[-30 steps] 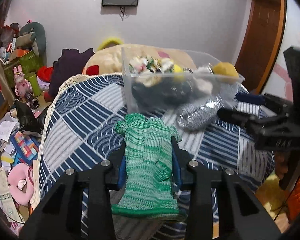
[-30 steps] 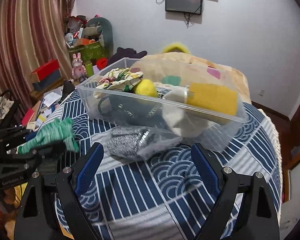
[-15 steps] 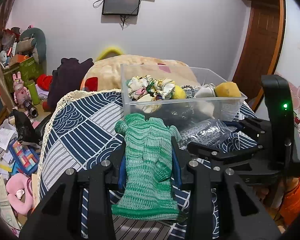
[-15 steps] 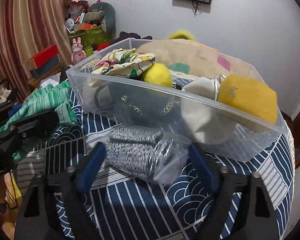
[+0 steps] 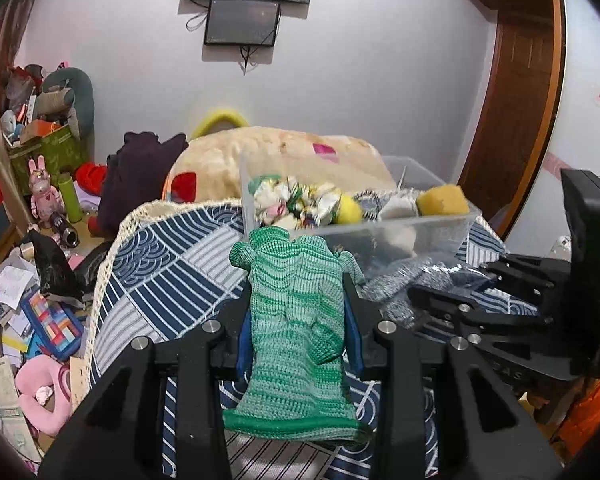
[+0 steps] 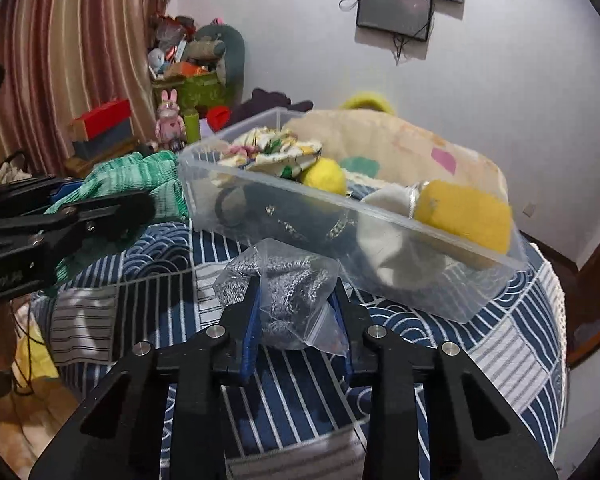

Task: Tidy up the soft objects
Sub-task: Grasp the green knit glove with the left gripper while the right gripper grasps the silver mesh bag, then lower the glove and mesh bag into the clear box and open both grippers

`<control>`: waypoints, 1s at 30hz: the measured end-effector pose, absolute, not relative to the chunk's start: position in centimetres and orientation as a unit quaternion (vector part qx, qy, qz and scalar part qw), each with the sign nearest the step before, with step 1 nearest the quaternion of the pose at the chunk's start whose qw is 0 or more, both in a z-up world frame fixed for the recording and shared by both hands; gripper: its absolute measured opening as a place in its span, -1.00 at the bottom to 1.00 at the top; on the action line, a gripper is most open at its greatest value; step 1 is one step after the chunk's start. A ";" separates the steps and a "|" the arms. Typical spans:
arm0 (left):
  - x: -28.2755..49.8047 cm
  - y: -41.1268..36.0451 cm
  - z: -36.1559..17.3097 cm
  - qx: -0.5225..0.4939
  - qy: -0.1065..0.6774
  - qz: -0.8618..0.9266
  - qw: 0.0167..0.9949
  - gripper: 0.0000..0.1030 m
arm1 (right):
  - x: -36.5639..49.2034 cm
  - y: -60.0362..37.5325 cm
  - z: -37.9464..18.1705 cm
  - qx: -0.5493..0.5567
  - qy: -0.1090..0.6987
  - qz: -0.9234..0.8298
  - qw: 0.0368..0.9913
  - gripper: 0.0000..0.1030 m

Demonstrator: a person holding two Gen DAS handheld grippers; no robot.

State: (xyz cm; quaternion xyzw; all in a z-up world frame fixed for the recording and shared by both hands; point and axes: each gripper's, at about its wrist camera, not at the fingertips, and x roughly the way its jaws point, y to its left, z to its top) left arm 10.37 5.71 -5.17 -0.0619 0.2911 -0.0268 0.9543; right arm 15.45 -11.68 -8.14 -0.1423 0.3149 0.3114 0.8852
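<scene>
My left gripper is shut on a green knitted glove and holds it above the blue patterned cloth, just in front of a clear plastic bin. The bin holds several soft items, among them a yellow sponge and a yellow ball. My right gripper is shut on a clear bag of grey knitted fabric lying on the cloth next to the bin. The glove and the left gripper show at the left of the right wrist view.
A beige cushion lies behind the bin. Toys, papers and boxes clutter the floor at the left. A wooden door stands at the right. The cloth's lace edge drops off on the left.
My right gripper has moved in and shut on the grey bag, which it only framed before. My left gripper has kept the green glove and risen slightly toward the bin.
</scene>
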 end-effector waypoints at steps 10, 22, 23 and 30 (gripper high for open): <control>11.3 5.0 -1.7 -0.064 0.245 -0.033 0.967 -0.28 | 15.4 -14.9 -3.1 -0.091 0.247 0.298 0.918 -0.45; 16.3 4.1 0.5 -0.075 0.220 -0.031 0.972 -0.28 | 18.4 -14.8 0.0 -0.066 0.200 0.250 0.945 -0.44; 16.8 4.1 0.3 -0.076 0.225 -0.031 0.971 -0.28 | 18.7 -14.6 0.0 -0.065 0.200 0.250 0.945 -0.44; 20.8 4.1 -1.8 -0.075 0.266 -0.024 0.961 -0.28 | 20.8 -13.5 -0.7 -0.072 0.211 0.243 0.944 -0.44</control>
